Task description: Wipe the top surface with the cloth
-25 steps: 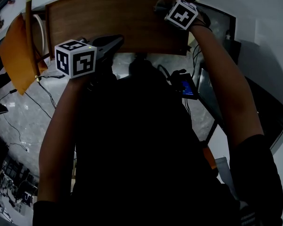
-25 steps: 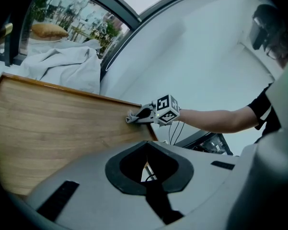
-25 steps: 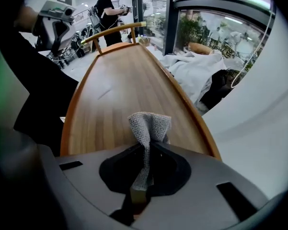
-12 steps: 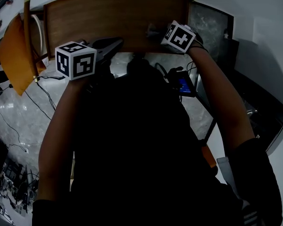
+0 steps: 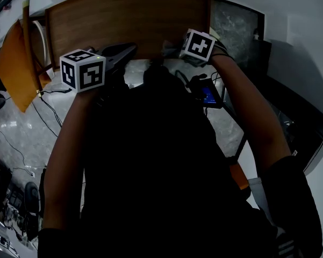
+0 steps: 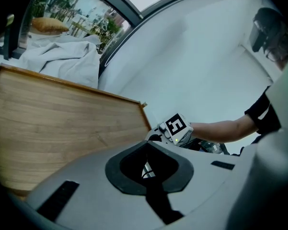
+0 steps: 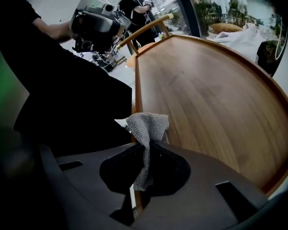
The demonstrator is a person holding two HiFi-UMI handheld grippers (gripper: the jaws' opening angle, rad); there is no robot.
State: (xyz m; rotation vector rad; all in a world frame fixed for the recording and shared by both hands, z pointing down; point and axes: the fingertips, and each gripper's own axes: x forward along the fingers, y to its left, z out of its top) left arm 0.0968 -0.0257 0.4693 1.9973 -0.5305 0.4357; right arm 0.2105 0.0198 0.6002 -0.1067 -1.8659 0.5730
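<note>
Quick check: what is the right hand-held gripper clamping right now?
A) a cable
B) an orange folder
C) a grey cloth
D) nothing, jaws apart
C: the right gripper view shows the right hand-held gripper with its jaws shut on a grey cloth.

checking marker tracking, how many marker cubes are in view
2. One marker cube rides the left tool by the wooden top's front edge; the other rides the right tool at its right end.

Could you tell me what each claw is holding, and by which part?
The right claw grips the grey cloth mid-length, one end bunched ahead. The left claw is shut, empty.
</note>
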